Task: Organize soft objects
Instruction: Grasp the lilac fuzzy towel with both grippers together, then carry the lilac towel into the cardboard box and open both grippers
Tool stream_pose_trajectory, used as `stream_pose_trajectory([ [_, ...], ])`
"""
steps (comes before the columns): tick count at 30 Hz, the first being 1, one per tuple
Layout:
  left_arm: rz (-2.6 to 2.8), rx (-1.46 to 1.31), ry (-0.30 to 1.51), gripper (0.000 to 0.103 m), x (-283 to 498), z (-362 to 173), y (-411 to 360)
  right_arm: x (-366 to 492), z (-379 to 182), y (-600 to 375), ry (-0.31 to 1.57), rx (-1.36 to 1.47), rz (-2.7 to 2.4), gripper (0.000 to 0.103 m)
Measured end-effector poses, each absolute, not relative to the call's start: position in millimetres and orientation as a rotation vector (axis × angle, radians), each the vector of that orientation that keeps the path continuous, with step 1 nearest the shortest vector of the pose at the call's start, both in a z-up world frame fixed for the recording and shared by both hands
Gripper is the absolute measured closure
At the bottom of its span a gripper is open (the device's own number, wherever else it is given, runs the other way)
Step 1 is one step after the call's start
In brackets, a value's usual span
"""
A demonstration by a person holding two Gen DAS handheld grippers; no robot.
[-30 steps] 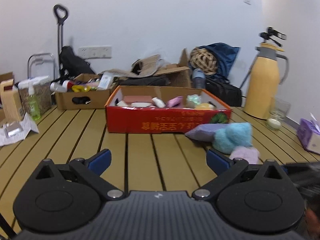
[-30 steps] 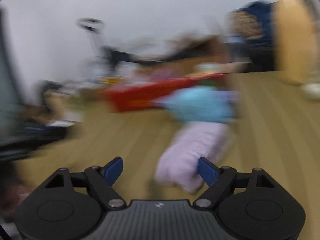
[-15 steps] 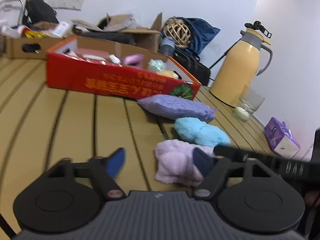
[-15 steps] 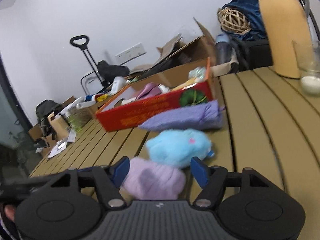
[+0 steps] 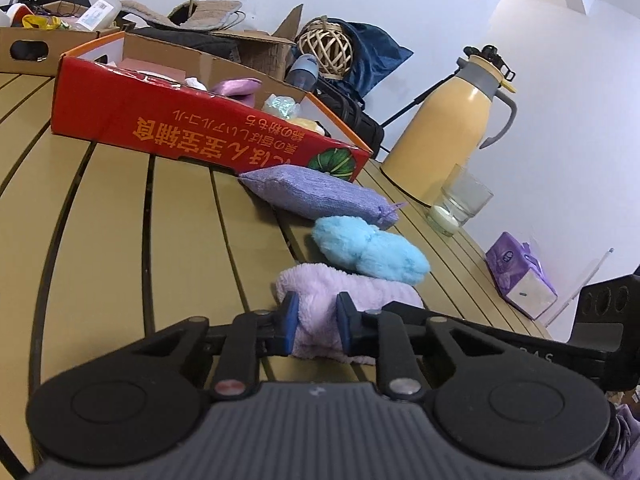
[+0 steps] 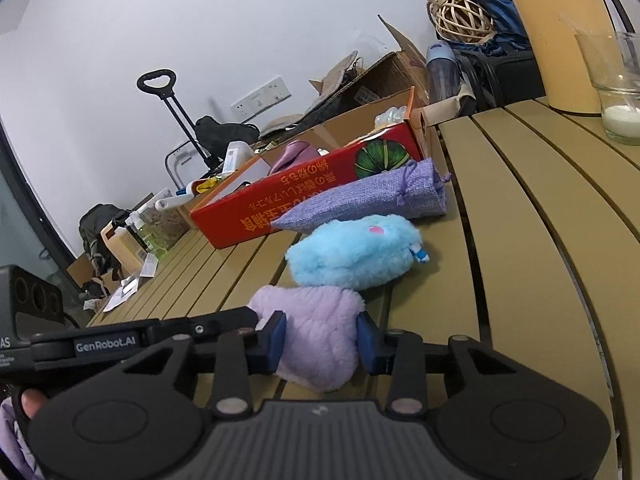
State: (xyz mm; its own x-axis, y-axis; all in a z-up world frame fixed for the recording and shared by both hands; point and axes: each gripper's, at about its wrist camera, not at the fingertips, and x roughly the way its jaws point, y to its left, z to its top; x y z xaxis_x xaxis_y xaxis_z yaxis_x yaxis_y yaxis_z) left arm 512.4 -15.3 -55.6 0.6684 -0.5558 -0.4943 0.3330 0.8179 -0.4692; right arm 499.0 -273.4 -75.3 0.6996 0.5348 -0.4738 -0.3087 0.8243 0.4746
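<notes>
A lilac fluffy cloth (image 5: 352,288) lies bunched on the slatted wooden table (image 5: 120,220). My left gripper (image 5: 316,323) is closing, and its blue pads pinch one end of the cloth. My right gripper (image 6: 321,340) is closing from the opposite side, and its pads press the other end of the lilac cloth (image 6: 316,320). Just beyond it lie a light blue plush (image 5: 368,250) and a purple fabric pouch (image 5: 316,196). The pouch rests against a red cardboard box (image 5: 200,136) that holds several soft items.
A yellow thermos jug (image 5: 448,132) and a glass with a candle (image 5: 460,204) stand at the table's right edge, with a purple tissue pack (image 5: 520,280) nearer. Cardboard boxes, bags and a wicker ball (image 5: 324,46) crowd the far side.
Both grippers came down to the lilac cloth from opposite sides and narrowed their jaws onto it. The left wrist view swung right and dipped.
</notes>
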Motion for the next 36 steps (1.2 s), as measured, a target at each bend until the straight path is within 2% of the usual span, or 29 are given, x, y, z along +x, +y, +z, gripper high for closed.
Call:
stream_pose_trajectory([
  [7, -0.512, -0.352, 0.672, 0.088, 505, -48, -13, 485, -55, -264, 0.622, 0.328, 0.497, 0.077],
  [11, -0.543, -0.419, 0.613, 0.088, 512, -13, 3, 490, -14, -257, 0.566, 0.299, 0.537, 0.078],
  [15, -0.557, -0.436, 0.548, 0.088, 569, 39, 16, 551, 43, -250, 0.485, 0.234, 0.569, 0.078],
  [19, -0.53, -0.42, 0.583, 0.089, 668, 59, 20, 655, 69, -231, 0.546, 0.181, 0.552, 0.078],
  [24, -0.432, -0.404, 0.664, 0.089, 787, 51, 16, 783, 53, -204, 0.651, 0.124, 0.466, 0.078],
  [28, -0.353, -0.313, 0.75, 0.089, 856, 15, 2, 857, 9, -187, 0.749, 0.068, 0.396, 0.075],
  [33, -0.324, -0.366, 0.814, 0.087, 877, -19, 7, 889, -31, -175, 0.91, 0.024, 0.346, 0.065],
  [36, -0.292, -0.399, 0.836, 0.078, 880, -22, 11, 890, -31, -173, 0.909, -0.002, 0.319, 0.06],
])
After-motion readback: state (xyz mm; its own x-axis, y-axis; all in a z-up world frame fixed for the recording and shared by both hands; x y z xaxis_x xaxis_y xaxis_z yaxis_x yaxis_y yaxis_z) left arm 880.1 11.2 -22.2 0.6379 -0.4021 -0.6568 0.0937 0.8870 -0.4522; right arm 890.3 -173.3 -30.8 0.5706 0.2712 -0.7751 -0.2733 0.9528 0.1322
